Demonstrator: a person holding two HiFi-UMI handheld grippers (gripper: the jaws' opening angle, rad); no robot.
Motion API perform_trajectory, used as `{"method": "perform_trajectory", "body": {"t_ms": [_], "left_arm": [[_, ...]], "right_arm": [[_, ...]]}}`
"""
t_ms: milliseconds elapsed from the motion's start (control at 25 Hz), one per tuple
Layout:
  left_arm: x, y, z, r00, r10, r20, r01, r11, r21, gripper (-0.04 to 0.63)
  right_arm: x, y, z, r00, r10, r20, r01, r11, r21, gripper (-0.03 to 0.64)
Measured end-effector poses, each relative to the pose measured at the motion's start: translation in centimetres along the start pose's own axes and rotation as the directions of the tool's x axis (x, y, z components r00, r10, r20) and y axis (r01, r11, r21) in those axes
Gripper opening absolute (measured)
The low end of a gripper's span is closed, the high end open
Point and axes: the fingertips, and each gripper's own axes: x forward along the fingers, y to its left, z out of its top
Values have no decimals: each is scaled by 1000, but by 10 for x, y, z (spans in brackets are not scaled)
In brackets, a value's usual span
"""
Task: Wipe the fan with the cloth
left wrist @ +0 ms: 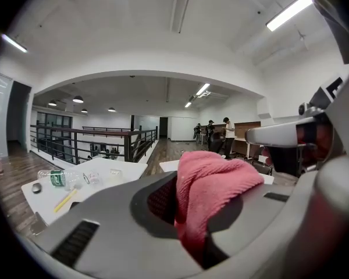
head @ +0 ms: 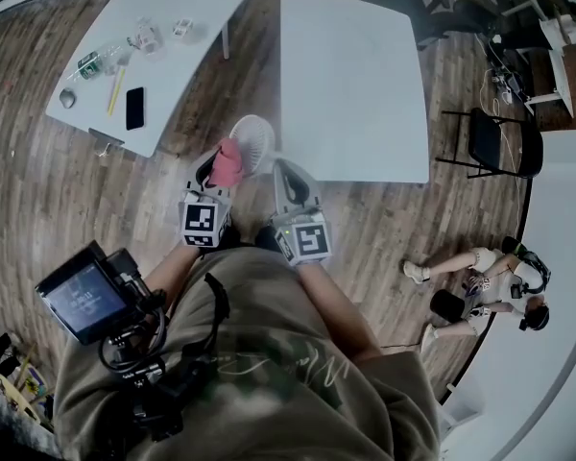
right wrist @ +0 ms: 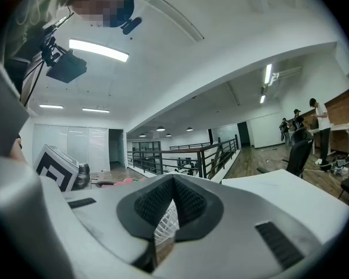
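In the head view a small round white fan (head: 252,142) shows over the wooden floor between two tables. My left gripper (head: 221,157) is just left of it, shut on a bunched pink cloth (head: 228,162). The left gripper view has that cloth (left wrist: 212,182) pinched between the jaws of the left gripper (left wrist: 202,199), its top bulging above them. My right gripper (head: 282,167) reaches the fan's right edge. In the right gripper view the right gripper (right wrist: 173,186) has its jaws together, with the fan's white grille (right wrist: 166,228) caught in the gap below the pads.
A white table (head: 187,8) at upper left carries a bottle (head: 96,62), a phone (head: 134,108) and a yellow pencil (head: 116,89). A larger white table (head: 350,84) lies beyond the fan. A black chair (head: 494,142) and a seated person (head: 480,281) are at right.
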Motion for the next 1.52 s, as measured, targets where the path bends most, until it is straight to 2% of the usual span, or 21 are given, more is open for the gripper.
{"method": "perform_trajectory", "body": {"t_ms": [200, 400, 680, 1120, 1520], "left_arm": [[7, -4, 12, 1000, -13, 8, 13, 1000, -9, 60], [21, -15, 26, 999, -40, 16, 39, 998, 55, 60], [35, -31, 28, 997, -78, -1, 78, 994, 75, 60], [27, -31, 22, 990, -136, 27, 134, 989, 62, 61], [21, -32, 18, 988, -153, 22, 151, 987, 61, 61]], "right_arm": [[-1, -2, 3, 1000, -7, 13, 7, 1000, 4, 12], [0, -2, 1, 1000, -11, 10, 11, 1000, 10, 12], [-1, -6, 4, 1000, -20, 4, 20, 1000, 10, 12], [0, -12, 4, 1000, -29, 2, 29, 999, 21, 12], [3, -13, 3, 1000, -20, -3, 20, 999, 27, 12]]}}
